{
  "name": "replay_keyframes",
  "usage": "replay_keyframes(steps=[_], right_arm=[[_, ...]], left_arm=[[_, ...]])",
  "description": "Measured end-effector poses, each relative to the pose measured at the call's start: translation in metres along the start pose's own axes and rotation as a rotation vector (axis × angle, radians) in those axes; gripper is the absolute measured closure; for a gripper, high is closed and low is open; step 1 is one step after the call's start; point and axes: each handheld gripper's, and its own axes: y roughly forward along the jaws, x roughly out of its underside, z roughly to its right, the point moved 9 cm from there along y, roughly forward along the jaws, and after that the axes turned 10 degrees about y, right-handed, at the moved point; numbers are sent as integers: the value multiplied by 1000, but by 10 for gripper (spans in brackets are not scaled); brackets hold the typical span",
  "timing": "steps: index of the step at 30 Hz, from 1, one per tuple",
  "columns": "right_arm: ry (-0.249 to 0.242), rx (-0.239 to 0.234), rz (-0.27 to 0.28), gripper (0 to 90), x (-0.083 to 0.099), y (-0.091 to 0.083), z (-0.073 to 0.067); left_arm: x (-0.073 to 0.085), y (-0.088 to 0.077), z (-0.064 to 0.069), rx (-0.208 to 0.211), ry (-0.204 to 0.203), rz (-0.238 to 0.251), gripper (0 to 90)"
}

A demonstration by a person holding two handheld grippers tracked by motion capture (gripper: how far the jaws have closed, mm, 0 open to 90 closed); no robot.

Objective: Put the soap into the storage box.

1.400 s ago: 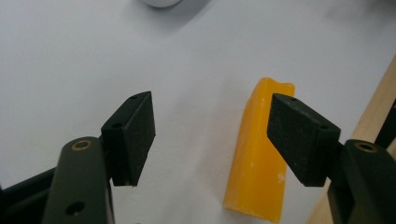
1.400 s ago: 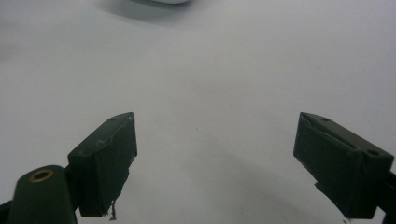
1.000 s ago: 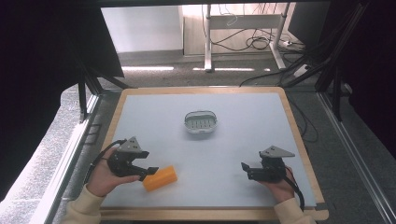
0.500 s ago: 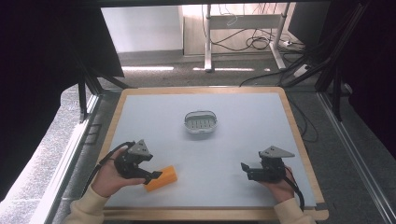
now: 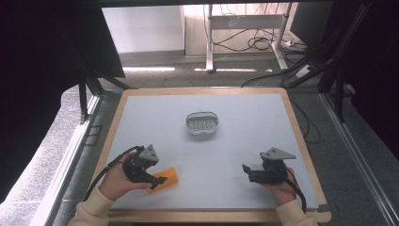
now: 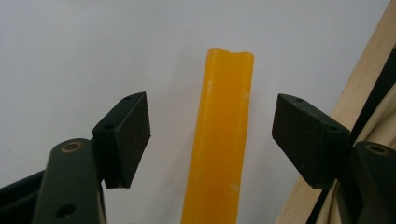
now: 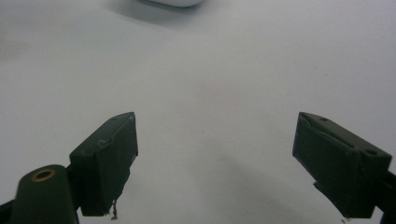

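An orange bar (image 5: pixel 170 176) lies flat on the grey table top (image 5: pixel 235 141) near the front left. My left gripper (image 5: pixel 157 180) hangs low over its left end. In the left gripper view the bar (image 6: pixel 224 140) runs lengthwise between the pads of the left gripper (image 6: pixel 212 116), with a gap on each side. These jaws have just been opening and touch nothing. A white slotted dish (image 5: pixel 203 123) stands mid-table. My right gripper (image 5: pixel 245 170) rests at the front right, and the right gripper view has it (image 7: pixel 215 140) open over bare table.
A wooden rim (image 5: pixel 202 215) frames the table, and it runs close by the left gripper's right pad (image 6: pixel 355 102). The dish's edge (image 7: pixel 175 2) lies far ahead of the right gripper. Black frame posts and floor cables lie beyond the table.
The left hand has shifted right and slightly down, bringing its jaws around the orange bar. The bar, the dish and the right hand have stayed put.
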Motion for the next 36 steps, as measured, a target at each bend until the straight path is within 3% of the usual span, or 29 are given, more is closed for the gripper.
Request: replay_keyframes(steps=[16,23,28,36], right_arm=[[-4,24,-11,147,1,1,4],[-4,38,-20,147,2,1,5],[-3,51,-32,148,4,2,8],[-5,50,-35,147,4,2,7]], left_arm=[[6,28,3,-6,49,-129,308],[10,36,4,9,52,-179,385],[13,41,9,41,74,-207,497],[17,46,6,41,81,-247,584]])
